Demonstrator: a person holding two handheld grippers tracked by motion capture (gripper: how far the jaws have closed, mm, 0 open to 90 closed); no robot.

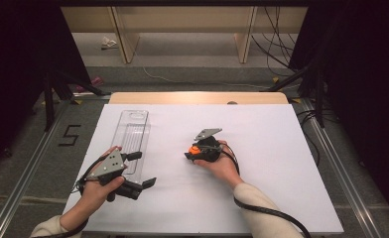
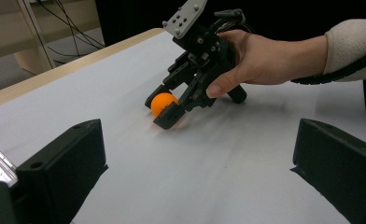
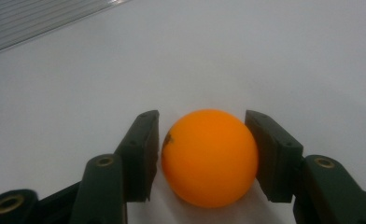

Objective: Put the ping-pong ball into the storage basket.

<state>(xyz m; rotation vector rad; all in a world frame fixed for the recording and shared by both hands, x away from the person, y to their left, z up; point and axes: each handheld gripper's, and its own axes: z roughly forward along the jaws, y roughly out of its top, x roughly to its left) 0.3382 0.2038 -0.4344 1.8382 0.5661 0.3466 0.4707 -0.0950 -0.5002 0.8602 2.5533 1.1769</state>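
Note:
An orange ball [image 1: 195,148] lies on the white sheet [image 1: 272,168] near the table's middle. My right gripper [image 1: 192,152] points left and down at it, its two black pads pressed against the ball's sides. The right gripper view shows the ball [image 3: 209,156] squeezed between the pads [image 3: 141,154], resting on the sheet. In the left gripper view the ball [image 2: 162,102] sits between that gripper's tips. My left gripper [image 1: 144,169] rests at the front left, jaws wide open with nothing between them [image 2: 200,177].
A long clear plastic tray [image 1: 132,134] lies lengthwise on the left part of the sheet, just beyond the left gripper; its ribbed edge [image 3: 31,18] shows in the right gripper view. The table's wooden far edge [image 1: 197,97] borders the sheet.

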